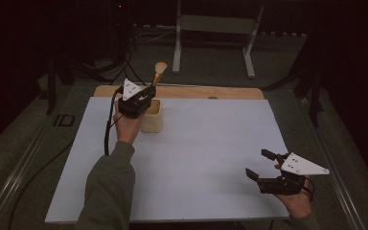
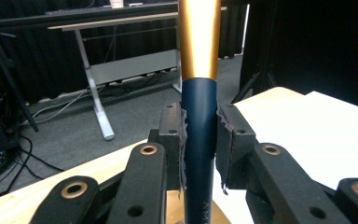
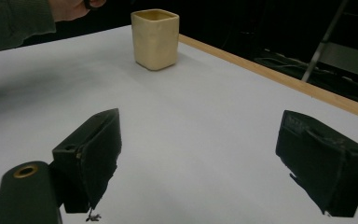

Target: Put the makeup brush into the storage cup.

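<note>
A makeup brush [image 1: 157,74] with a gold ferrule and a dark blue handle [image 2: 199,140] stands nearly upright over a cream square cup [image 1: 152,116] at the table's back left. My left gripper [image 1: 146,96] is shut on the brush handle, its pads [image 2: 225,140] pressing both sides. The handle's lower end is hidden behind the gripper, so whether it is inside the cup I cannot tell. My right gripper [image 1: 260,164] hovers open and empty near the front right edge, far from the cup [image 3: 155,38].
White paper [image 1: 196,153] covers the wooden table [image 1: 230,92], whose bare rim shows at the back. A metal desk frame [image 1: 215,28] stands on the floor behind. A cable [image 1: 109,124] trails from the left gripper.
</note>
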### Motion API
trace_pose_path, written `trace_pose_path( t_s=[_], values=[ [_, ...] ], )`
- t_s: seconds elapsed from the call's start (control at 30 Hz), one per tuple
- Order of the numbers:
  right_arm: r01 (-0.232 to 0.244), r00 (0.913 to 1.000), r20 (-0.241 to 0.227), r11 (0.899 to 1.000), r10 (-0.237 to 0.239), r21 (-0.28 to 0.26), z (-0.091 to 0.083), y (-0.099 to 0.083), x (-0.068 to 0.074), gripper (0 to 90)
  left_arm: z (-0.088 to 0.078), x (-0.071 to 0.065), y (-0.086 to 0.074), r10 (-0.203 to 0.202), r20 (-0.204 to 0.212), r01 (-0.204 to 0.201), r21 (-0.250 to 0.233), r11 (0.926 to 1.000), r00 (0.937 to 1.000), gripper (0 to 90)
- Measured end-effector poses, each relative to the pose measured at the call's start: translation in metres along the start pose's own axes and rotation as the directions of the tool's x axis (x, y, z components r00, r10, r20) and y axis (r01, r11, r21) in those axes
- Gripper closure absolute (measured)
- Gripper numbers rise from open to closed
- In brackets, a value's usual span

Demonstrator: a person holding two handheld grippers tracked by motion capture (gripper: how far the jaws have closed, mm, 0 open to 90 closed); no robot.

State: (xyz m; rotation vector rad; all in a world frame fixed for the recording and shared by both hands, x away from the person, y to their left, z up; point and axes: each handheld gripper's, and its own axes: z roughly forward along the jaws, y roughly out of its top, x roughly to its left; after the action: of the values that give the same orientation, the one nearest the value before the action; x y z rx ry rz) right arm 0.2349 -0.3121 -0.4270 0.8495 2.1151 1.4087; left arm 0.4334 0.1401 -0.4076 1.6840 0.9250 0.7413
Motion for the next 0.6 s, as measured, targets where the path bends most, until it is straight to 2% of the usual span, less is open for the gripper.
trace_pose_path(
  t_s=[0.6],
  values=[
    [0.004,1.0000,-0.003,1.000,-0.004,0.005,-0.004,-0.003,-0.001,14.1,0.014,0.006,-0.010,-0.010,-0.018,0.011,0.028,0.9996,0.9998,75.4]
  ],
)
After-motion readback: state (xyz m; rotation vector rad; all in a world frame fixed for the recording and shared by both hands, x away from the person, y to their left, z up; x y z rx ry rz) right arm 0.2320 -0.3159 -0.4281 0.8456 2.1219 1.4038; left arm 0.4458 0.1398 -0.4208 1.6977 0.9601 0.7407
